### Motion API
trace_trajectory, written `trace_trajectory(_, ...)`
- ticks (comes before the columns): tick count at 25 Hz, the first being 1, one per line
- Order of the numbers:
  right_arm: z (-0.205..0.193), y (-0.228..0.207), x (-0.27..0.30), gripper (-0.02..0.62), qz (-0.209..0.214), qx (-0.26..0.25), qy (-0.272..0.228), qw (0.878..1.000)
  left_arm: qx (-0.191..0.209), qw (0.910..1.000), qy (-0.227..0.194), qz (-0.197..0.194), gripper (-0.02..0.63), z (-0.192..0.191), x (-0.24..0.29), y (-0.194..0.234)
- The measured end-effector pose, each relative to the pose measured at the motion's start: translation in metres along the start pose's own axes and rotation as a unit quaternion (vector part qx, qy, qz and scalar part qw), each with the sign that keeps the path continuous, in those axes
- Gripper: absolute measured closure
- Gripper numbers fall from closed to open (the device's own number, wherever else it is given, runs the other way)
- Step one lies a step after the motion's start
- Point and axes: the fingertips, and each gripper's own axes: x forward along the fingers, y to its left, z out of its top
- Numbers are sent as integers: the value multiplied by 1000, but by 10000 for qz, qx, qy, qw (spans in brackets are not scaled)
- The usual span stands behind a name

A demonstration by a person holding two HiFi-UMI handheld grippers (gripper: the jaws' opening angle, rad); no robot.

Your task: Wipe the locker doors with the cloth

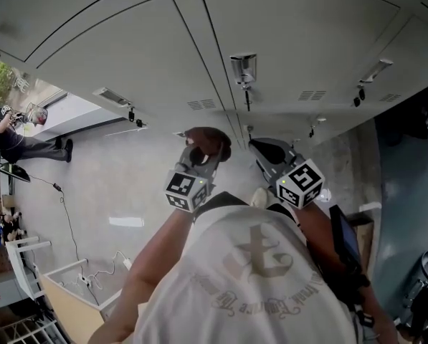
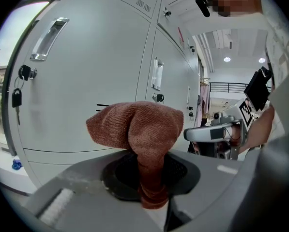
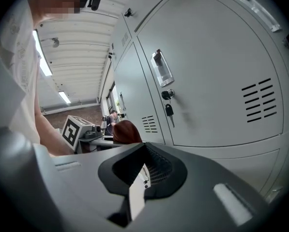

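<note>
Left claw (image 2: 151, 190) is clenched on the bunched brown cloth (image 2: 134, 124), which sits just in front of the locker door (image 2: 86, 76). Right claw (image 3: 134, 190) is closed and empty. Risks: the cloth is held only by a thin tail, so pressing may pull it out, and it may snag the hanging key (image 3: 169, 111).

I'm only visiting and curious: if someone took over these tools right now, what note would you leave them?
Left hand-held gripper: shut on the brown cloth, which is bunched up facing a locker door.
Right hand-held gripper: shut and empty, by the next door, which has a key in its lock.
Done: no marks show which doors are wiped.
Left: wipe the doors.
</note>
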Motion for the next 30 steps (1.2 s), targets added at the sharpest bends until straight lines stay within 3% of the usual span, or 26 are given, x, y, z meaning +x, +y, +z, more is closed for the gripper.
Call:
trace_trajectory(10, 0, -7, 14, 588, -268, 109, 5, 9996, -68, 9996, 203, -180, 520, -3, 25, 14)
trace_trajectory(15, 2, -6, 22, 588, -397, 145, 21, 9991, -614, 9966, 493, -244, 522, -9, 44, 28)
trace_trajectory(22, 2, -9, 22, 588, -597, 245, -14, 9979, -491, 9945, 775, -495, 522, -14, 69, 19)
trace_trajectory(30, 4, -19, 27, 588, -897, 238, -47, 9957, -686, 9912, 907, -677, 522, -3, 84, 26)
